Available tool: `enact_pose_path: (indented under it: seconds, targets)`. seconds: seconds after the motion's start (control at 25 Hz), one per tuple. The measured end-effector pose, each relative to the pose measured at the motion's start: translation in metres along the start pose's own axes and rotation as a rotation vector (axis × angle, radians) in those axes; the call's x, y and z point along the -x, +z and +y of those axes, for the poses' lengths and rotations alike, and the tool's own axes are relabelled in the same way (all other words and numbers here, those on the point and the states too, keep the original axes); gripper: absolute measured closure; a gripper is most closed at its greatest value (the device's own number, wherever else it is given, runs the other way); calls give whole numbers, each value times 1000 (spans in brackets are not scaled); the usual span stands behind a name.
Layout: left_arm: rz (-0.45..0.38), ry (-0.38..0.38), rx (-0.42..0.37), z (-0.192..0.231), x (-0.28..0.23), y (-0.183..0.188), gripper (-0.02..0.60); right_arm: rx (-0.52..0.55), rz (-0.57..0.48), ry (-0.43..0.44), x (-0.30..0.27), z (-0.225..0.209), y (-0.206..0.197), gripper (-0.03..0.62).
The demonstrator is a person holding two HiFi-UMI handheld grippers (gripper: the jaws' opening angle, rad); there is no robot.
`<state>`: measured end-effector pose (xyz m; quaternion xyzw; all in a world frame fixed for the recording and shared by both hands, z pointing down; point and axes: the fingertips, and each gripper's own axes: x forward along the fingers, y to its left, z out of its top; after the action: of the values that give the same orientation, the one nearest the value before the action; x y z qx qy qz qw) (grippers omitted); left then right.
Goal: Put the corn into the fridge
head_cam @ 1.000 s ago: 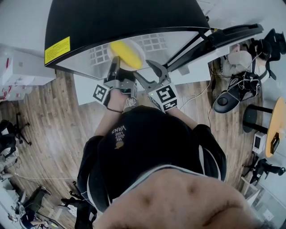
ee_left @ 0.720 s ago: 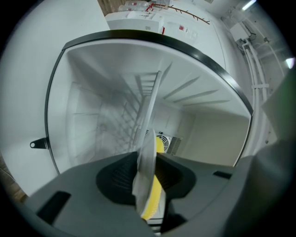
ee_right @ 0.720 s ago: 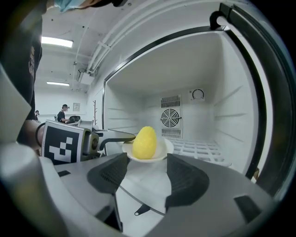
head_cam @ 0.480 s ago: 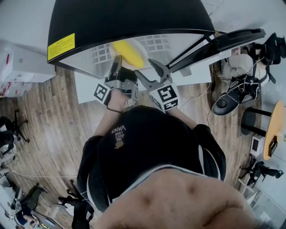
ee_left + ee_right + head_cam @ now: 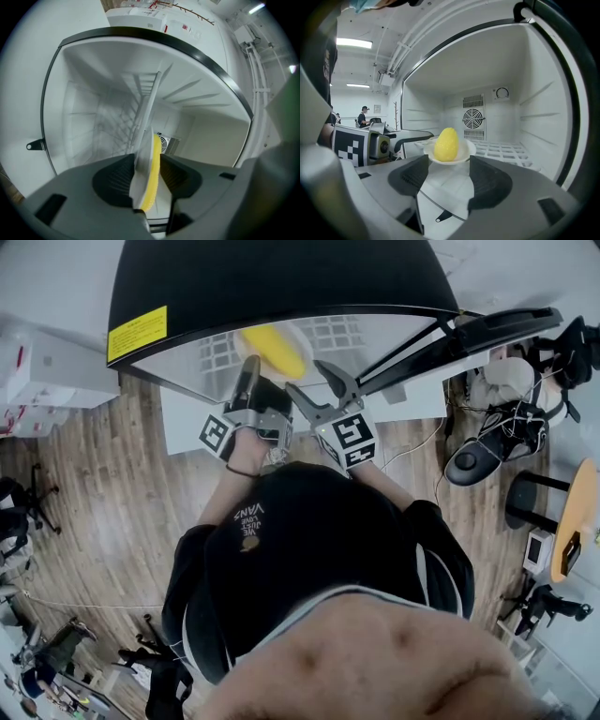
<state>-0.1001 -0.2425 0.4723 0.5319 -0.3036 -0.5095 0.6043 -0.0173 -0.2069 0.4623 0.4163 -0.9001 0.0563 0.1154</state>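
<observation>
Lying on plate [image 5: 468,150] in fridge [image 5: 534,117] — corn [image 5: 446,144], axis level | left hand-held gripper [image 5: 147,176] just opening round plate | right hand-held gripper [image 5: 447,174] wide

In the fridge [image 5: 536,89], the wire shelf [image 5: 506,151] bears a white plate [image 5: 468,150] near its front edge, holding corn [image 5: 446,144].

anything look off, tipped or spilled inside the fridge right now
Nothing stands out. The plate sits level on the wire shelf of the fridge, with the corn resting on it and nothing spilled. The left gripper has just been opening its jaws; the plate's rim is between them, not squeezed.
</observation>
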Motion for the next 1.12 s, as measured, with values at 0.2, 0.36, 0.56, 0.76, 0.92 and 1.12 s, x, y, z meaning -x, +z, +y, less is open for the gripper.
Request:
enact_pose_path:
  seconds: [0.2, 0.36, 0.56, 0.76, 0.92, 1.12]
  targets:
    - [2, -7, 12, -1, 0, 2, 430, 2, -2, 3, -6, -1, 1, 329]
    - [8, -19, 12, -4, 1, 2, 430, 2, 1, 4, -12, -3, 1, 329]
    - [15, -31, 10, -5, 0, 4, 430, 3, -2, 4, -20, -7, 2, 329]
    - [21, -24, -4, -5, 0, 5, 430, 0, -4, 3, -27, -10, 3, 329]
    - [20, -27, 3, -4, 0, 6, 430, 1, -1, 5, -31, -12, 4, 329]
    - [32, -26, -4, -7, -1, 5, 430, -1, 4, 3, -37, -14, 6, 329]
